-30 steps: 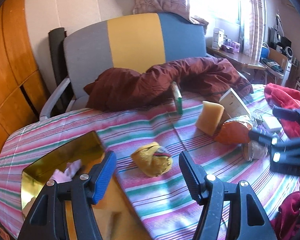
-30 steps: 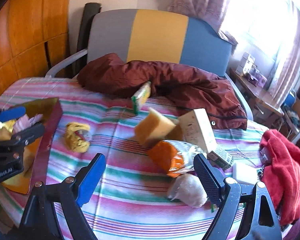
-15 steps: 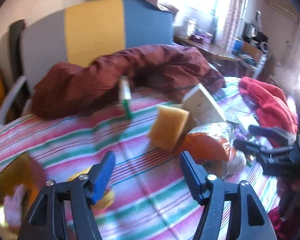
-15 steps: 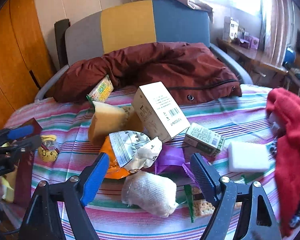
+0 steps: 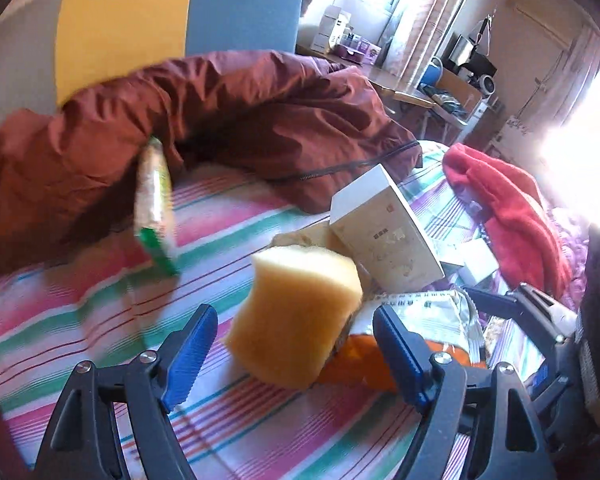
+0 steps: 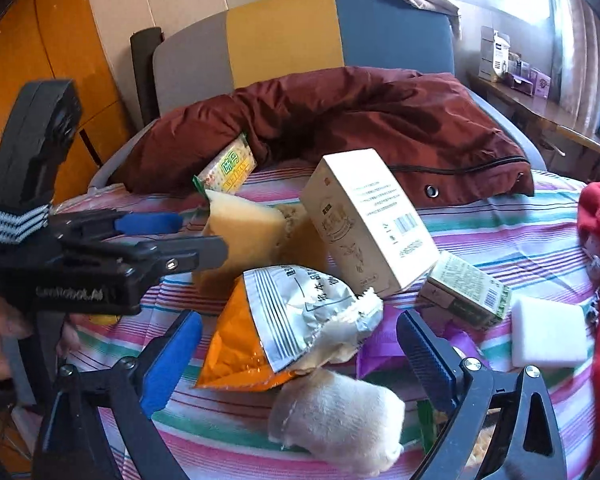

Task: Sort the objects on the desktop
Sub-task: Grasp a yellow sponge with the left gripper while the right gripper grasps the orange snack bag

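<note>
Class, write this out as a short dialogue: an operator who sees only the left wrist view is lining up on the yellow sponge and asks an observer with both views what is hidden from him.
Operator: What lies behind the snack bag?
Observer: A white rolled sock, lying just in front of the orange snack bag.
Operator: Is the right claw holding anything?
Observer: No, it is open, with the snack bag between its fingers.
Operator: Is my left claw touching the sponge?
Observer: From the right view, one finger looks laid against the sponge's side; whether it presses cannot be told.
</note>
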